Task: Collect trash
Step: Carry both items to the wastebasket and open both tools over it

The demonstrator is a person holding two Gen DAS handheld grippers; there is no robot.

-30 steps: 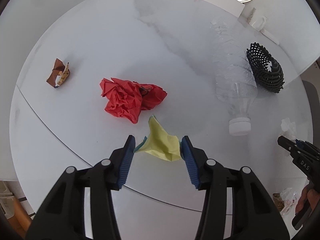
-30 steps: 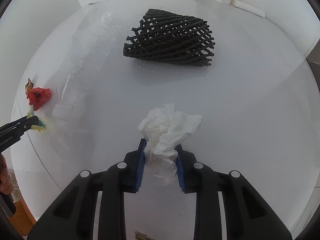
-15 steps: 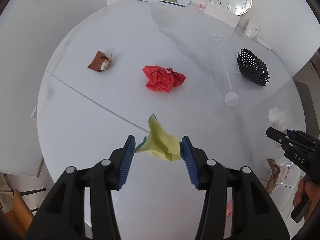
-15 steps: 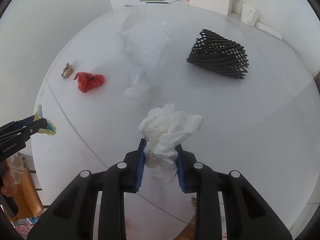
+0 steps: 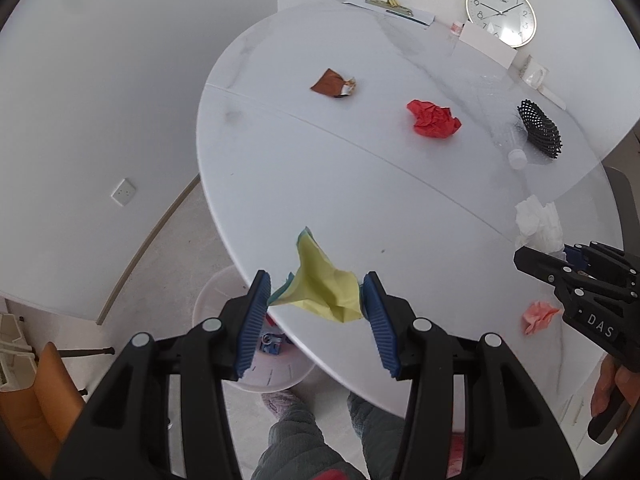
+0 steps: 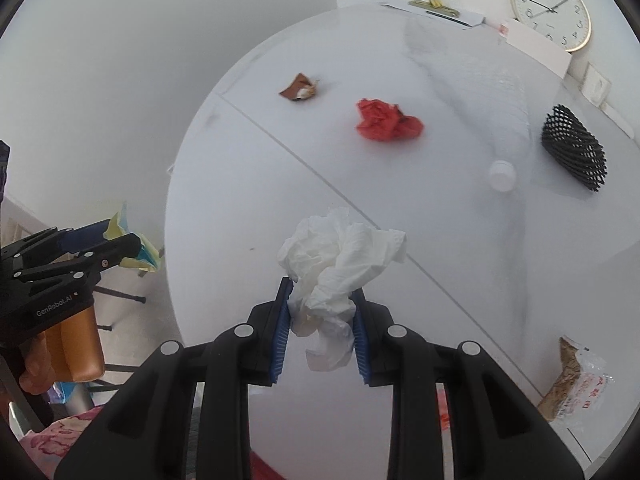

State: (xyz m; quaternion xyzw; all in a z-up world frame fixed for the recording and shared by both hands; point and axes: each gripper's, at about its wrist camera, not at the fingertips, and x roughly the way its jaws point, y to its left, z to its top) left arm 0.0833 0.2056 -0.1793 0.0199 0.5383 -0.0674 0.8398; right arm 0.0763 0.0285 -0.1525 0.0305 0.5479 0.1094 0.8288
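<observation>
Left wrist view: left gripper (image 5: 316, 300) jaws pinching yellow paper (image 5: 326, 290) above table (image 5: 280, 184) edge and bin (image 5: 212, 292). Right gripper (image 6: 320, 328) jaws clamped on white tissue (image 6: 340, 256). Risk: loose paper slipping, missing bin.

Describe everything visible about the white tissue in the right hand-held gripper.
The white tissue is a crumpled wad of thin, soft-looking paper, creased all over. The right hand-held gripper is shut on its lower part, the blue pads pressing both sides. The bigger part billows up above the fingertips, and a small tail hangs down between the fingers. It is held above the white table, not resting on it. Nothing else touches it.
</observation>
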